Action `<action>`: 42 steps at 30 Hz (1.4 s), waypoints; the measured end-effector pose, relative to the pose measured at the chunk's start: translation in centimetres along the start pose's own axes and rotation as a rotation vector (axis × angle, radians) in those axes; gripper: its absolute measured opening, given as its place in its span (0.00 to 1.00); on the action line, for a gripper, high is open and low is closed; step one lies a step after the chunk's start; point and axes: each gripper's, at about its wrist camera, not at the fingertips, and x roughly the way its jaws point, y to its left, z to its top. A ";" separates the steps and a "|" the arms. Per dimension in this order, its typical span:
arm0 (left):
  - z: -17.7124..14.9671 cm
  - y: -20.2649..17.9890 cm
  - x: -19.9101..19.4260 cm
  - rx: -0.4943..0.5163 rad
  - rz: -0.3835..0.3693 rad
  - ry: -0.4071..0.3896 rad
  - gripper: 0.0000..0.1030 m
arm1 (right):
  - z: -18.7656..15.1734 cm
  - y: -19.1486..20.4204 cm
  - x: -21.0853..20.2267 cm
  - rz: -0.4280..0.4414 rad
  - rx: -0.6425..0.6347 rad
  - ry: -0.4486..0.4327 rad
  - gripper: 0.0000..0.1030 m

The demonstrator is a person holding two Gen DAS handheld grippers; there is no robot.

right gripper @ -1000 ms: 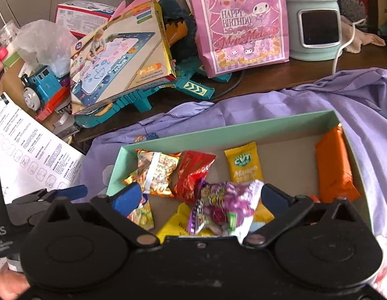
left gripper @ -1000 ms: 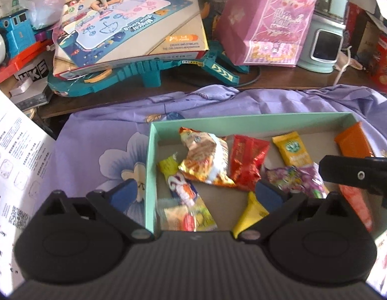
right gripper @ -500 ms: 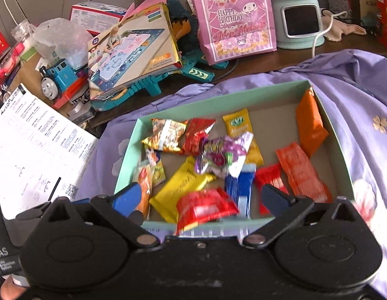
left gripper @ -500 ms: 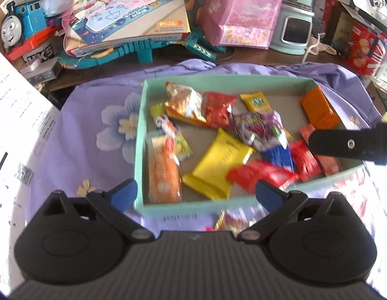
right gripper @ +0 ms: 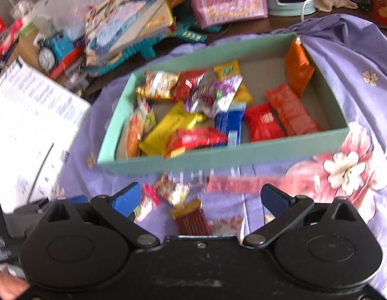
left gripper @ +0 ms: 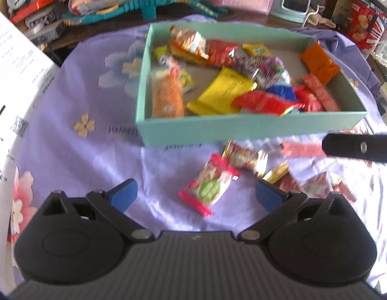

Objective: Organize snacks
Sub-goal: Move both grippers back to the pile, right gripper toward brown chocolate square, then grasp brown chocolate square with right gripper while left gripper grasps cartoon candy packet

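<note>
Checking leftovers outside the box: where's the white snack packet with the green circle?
Left wrist view, low centre: the white snack packet with the green circle lies on the purple floral cloth, in front of the mint-green cardboard box, outside it.

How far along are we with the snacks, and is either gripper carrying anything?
Most packets already lie in the teal box. Nothing is in hand: the left gripper and right gripper are both open. Left on the cloth before the box: a green-and-pink packet, a long pink bar, a dark red packet and others.
</note>
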 end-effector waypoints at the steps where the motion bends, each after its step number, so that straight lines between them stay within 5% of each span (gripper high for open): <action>1: -0.4 0.3 0.2 -0.001 0.000 0.000 1.00 | -0.5 0.3 0.2 -0.006 -0.016 0.007 1.00; 4: -1.4 1.1 0.8 -0.002 0.004 0.007 1.00 | -1.9 1.2 0.8 -0.012 -0.069 0.026 0.83; 16: -1.6 2.9 2.4 -0.028 -0.005 0.021 1.00 | -4.4 4.6 4.3 -0.040 -0.254 0.097 0.55; 33: -0.4 2.2 4.2 0.043 -0.012 0.013 0.99 | -4.7 4.3 5.6 -0.067 -0.391 0.099 0.52; 36: -0.2 1.8 4.5 0.063 -0.011 0.013 0.98 | -4.9 4.2 5.4 -0.085 -0.396 0.082 0.39; 42: 0.0 0.5 5.0 0.108 -0.028 0.026 0.86 | -5.1 2.9 4.7 -0.075 -0.343 0.069 0.36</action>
